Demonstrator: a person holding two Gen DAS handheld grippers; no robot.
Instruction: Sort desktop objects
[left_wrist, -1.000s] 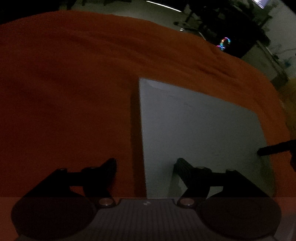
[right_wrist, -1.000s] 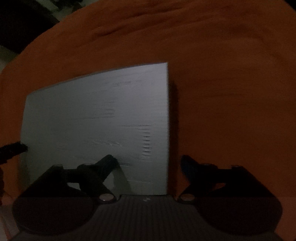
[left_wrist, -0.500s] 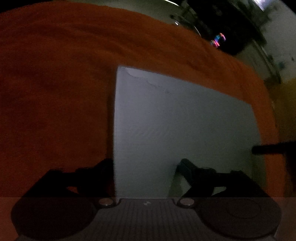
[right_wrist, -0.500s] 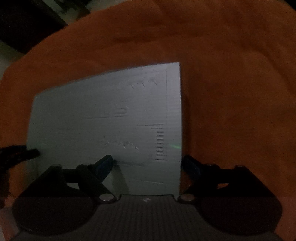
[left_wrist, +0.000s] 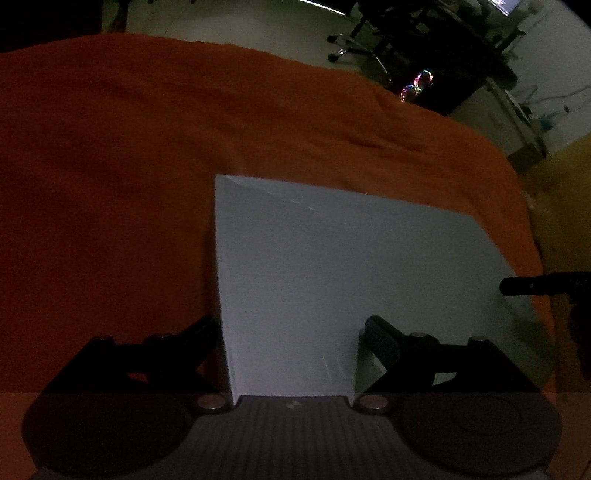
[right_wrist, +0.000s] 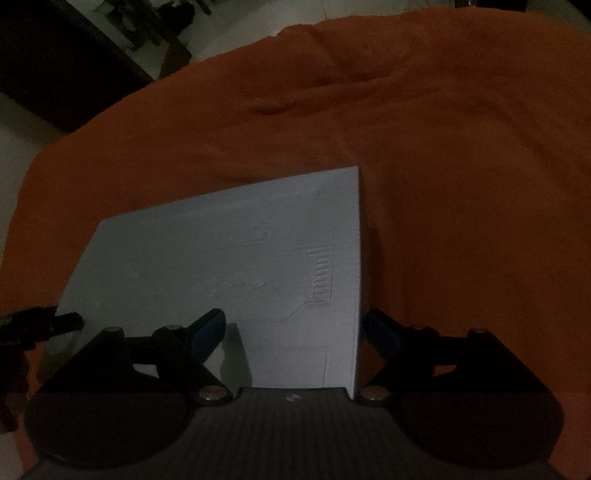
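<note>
A flat pale grey-white board (left_wrist: 351, 273) lies on an orange cloth (left_wrist: 110, 184). My left gripper (left_wrist: 291, 328) is open and straddles the board's left edge, left finger over the cloth, right finger over the board. In the right wrist view the same board (right_wrist: 229, 258) shows faint embossed lines. My right gripper (right_wrist: 293, 325) is open and straddles the board's right edge, left finger over the board, right finger beyond the edge. Each gripper's fingertip shows in the other's view, the right one (left_wrist: 532, 286) and the left one (right_wrist: 55, 323). The scene is dim.
The orange cloth (right_wrist: 461, 166) covers the whole table and is wrinkled at the back. Beyond the far edge are a pale floor, office chair bases (left_wrist: 354, 40) and a dark case with coloured lights (left_wrist: 417, 83). Dark furniture (right_wrist: 66, 66) stands at the left.
Both grippers have shifted so each board edge now lies between the open fingers, and both views have tilted up to show more of the room behind. The board appears lower in frame.
</note>
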